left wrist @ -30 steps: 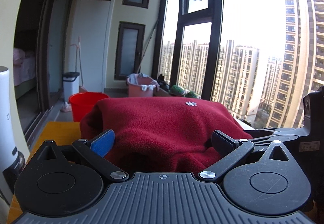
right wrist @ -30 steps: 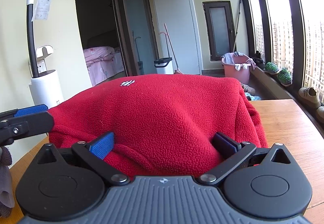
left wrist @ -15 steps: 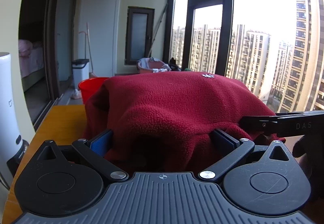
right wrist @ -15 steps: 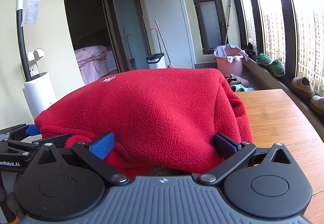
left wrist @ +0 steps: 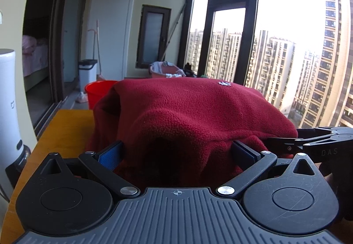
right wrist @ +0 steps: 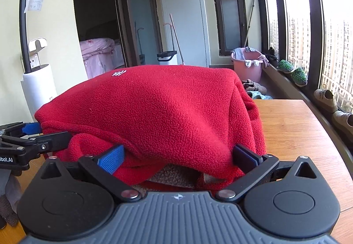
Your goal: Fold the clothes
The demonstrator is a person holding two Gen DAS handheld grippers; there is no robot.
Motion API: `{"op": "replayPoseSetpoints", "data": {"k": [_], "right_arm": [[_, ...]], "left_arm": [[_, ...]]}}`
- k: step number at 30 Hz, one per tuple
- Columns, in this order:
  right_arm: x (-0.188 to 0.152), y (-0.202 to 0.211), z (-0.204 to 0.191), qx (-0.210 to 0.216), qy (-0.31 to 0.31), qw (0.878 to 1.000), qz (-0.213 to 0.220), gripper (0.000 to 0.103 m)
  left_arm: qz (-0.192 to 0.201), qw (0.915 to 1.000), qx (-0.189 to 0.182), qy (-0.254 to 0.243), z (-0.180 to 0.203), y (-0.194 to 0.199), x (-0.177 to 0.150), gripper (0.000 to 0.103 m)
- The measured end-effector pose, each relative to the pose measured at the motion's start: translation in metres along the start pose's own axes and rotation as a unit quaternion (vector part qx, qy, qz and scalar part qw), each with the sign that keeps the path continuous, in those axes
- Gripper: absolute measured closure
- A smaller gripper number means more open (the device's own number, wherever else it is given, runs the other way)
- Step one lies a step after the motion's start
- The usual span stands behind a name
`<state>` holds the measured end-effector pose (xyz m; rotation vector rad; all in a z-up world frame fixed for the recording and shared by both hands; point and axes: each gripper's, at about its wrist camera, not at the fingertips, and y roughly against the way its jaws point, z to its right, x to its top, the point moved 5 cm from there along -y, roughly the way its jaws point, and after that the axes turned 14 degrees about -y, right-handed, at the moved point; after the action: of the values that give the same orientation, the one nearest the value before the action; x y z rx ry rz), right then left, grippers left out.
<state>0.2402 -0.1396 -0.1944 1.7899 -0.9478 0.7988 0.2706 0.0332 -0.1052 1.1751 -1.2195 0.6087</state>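
A folded red fleece garment (left wrist: 198, 111) (right wrist: 154, 107) lies bunched on the wooden table (right wrist: 297, 133), with a small white logo on top. Its near edge bulges between the wide-spread fingers of my left gripper (left wrist: 176, 151), which is open. My right gripper (right wrist: 178, 153) is open too and straddles the other near corner, where brown lining (right wrist: 174, 174) shows under the red fabric. Each gripper also shows in the other's view: the right gripper (left wrist: 286, 136) at the fleece's right edge, the left gripper (right wrist: 46, 136) at its left edge.
A white cylindrical appliance (left wrist: 8, 111) stands at the table's left edge. On the floor beyond are a red bucket (left wrist: 97, 91), a white bin (left wrist: 88, 72) and a pink basin (right wrist: 247, 65). Shoes (right wrist: 326, 98) line the sill under tall windows on the right.
Both grippers have tilted and shifted slightly around the fleece. The fleece has settled lower, and brown lining now shows at its near edge. The finger spread looks the same.
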Motion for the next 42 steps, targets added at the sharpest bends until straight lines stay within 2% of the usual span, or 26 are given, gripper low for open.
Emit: {"op": "replayPoseSetpoints", "data": {"k": [4,7,11,13,14,16,17,19,26,36,42], "right_arm": [[0.013,0.024,0.010,0.018,-0.033,0.999,0.040,0.000],[0.034,0.029,0.013,0.042,-0.057,0.996,0.048,0.000],[0.053,0.016,0.001,0.082,-0.060,0.994,0.048,0.000],[0.055,-0.002,-0.003,0.096,-0.068,0.993,0.021,0.000],[0.052,-0.013,-0.004,0.098,-0.078,0.992,0.000,0.000],[0.039,-0.036,-0.002,0.087,-0.092,0.991,-0.047,0.000],[0.032,-0.042,-0.001,0.081,-0.091,0.991,-0.052,0.000],[0.022,-0.038,-0.005,0.074,-0.077,0.993,-0.042,0.000],[0.017,-0.037,-0.013,0.044,-0.038,0.997,-0.053,0.000],[0.001,-0.028,-0.018,0.036,0.008,0.999,-0.022,0.000],[0.002,-0.029,-0.022,0.031,0.011,0.999,-0.019,0.000]], "left_arm": [[0.062,0.9973,-0.040,0.007,-0.003,0.029,0.022,0.000],[0.076,0.9945,-0.071,-0.015,0.009,0.024,0.037,0.000],[0.037,0.9935,-0.076,-0.075,0.035,-0.010,0.032,0.000],[0.008,0.9935,-0.069,-0.090,0.044,-0.028,0.020,0.000],[0.006,0.9935,-0.065,-0.094,0.046,-0.030,0.017,0.000],[0.006,0.9932,-0.061,-0.099,0.048,-0.032,0.012,0.000],[0.005,0.9930,-0.060,-0.101,0.048,-0.032,0.009,0.000],[0.001,0.9921,-0.061,-0.110,0.050,-0.029,0.005,0.000],[-0.010,0.9909,-0.050,-0.125,0.053,-0.034,0.004,0.000],[-0.016,0.9893,-0.037,-0.140,0.055,-0.035,0.002,0.000],[-0.013,0.9892,-0.032,-0.143,0.057,-0.032,0.000,0.000]]}}
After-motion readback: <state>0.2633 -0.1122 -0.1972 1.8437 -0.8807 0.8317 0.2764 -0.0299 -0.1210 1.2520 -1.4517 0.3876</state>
